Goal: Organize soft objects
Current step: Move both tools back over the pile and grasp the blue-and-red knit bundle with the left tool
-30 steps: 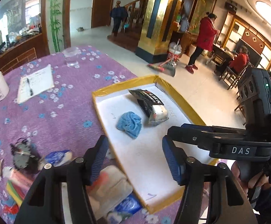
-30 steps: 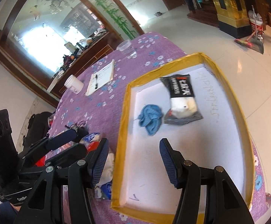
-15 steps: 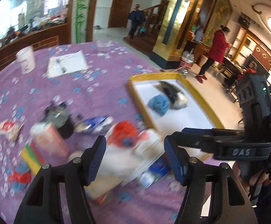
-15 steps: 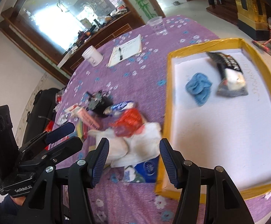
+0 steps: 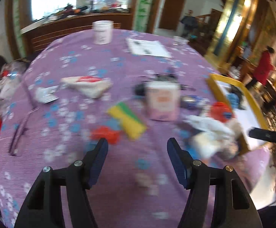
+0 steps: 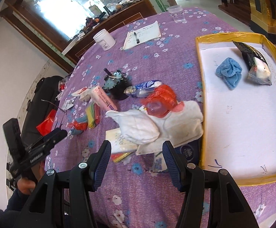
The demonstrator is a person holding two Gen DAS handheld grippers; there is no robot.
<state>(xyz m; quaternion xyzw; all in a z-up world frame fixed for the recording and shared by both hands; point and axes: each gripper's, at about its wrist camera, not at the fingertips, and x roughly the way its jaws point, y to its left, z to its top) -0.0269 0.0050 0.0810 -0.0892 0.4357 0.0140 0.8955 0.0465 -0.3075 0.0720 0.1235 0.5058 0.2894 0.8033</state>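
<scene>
The tabletop (image 6: pixel 157 60), covered with a purple flowered cloth, is seen in both views. On its right side lies a white tray (image 6: pixel 198 60) with a yellow rim, where a blue cloth (image 6: pixel 229 72) and a black snack packet (image 6: pixel 255 60) are placed near each other; the packet's writing cannot be read. Just beside the tray's left rim a heap is found: a white towel (image 6: pixel 183 121), a white sock (image 6: pixel 138 127) on it, a red plastic bag (image 6: pixel 160 98) and a tissue pack (image 6: pixel 119 142) printed "ace". Below the towel a blue pack (image 6: pixel 189 150) touches the rim. A pink box (image 6: pixel 103 98) and a yellow-green sponge (image 6: pixel 93 115) lie left of the heap. Bare cloth is left before both tongs. The right tongs (image 6: pixel 137 163) are spread and hold nothing. The left tongs (image 5: pixel 138 159) are spread too, in a blurred view.
</scene>
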